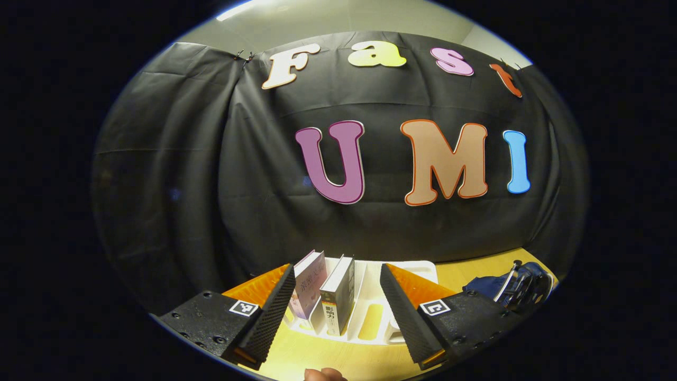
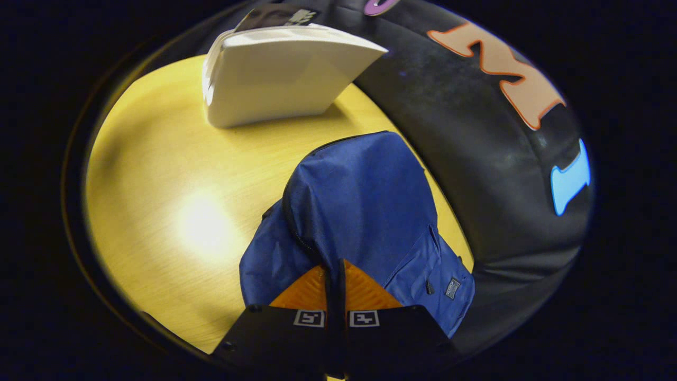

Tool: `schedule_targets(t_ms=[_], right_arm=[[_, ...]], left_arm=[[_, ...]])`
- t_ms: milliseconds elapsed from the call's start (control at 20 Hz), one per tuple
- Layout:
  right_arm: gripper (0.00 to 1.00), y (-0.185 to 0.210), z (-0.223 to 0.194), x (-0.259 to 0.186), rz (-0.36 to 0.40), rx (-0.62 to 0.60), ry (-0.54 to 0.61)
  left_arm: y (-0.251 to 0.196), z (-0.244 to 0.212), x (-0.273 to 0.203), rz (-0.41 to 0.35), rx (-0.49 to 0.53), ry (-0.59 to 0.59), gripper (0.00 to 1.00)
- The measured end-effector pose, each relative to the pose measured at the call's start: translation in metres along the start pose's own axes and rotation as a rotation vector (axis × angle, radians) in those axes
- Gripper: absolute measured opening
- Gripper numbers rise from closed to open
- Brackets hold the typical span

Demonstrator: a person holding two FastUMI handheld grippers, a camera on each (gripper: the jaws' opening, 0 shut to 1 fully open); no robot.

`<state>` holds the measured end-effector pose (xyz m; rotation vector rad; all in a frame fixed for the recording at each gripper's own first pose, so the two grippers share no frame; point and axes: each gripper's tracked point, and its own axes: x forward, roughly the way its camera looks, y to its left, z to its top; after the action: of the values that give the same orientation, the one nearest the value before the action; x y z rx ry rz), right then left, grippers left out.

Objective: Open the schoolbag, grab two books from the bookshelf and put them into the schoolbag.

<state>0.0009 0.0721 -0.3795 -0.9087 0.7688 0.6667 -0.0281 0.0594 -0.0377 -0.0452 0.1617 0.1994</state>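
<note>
Your left tool (image 1: 337,296) is spread wide, framing two upright books (image 1: 323,293) in the white bookshelf (image 1: 370,312) on the yellow table (image 1: 317,354). Your right tool (image 2: 335,283) is pressed together over the blue schoolbag (image 2: 359,206), apparently pinching something thin at its zipper; what it grips cannot be told. The bag sits near the bookshelf.

In your left gripper view, two books (image 1: 322,291) stand in the bookshelf (image 1: 370,307) at lower centre; the schoolbag (image 1: 508,286) lies on the desk (image 1: 465,275) at lower right.
</note>
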Motion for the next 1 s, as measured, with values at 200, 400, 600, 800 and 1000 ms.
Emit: schedule_targets(t_ms=[200,400,600,800,1000], right_arm=[[0.03,-0.03,0.019,-0.027,0.022,0.212,-0.079],[0.05,-0.067,0.029,-0.056,0.01,0.399,-0.146],[0.03,-0.104,0.029,-0.077,-0.01,0.667,-0.212],[0.01,-0.137,0.025,-0.102,-0.082,0.871,-0.317],[0.04,-0.163,0.011,-0.122,-0.148,1.054,-0.389]], left_arm=[[0.001,-0.007,0.002,0.002,-0.012,0.022,0.95],[0.0,-0.009,0.014,-0.007,-0.007,0.032,0.94],[-0.001,-0.012,0.022,-0.012,-0.004,0.043,0.95],[-0.003,-0.016,0.03,-0.016,0.001,0.06,0.94],[-0.004,-0.02,0.038,-0.021,0.005,0.076,0.95]])
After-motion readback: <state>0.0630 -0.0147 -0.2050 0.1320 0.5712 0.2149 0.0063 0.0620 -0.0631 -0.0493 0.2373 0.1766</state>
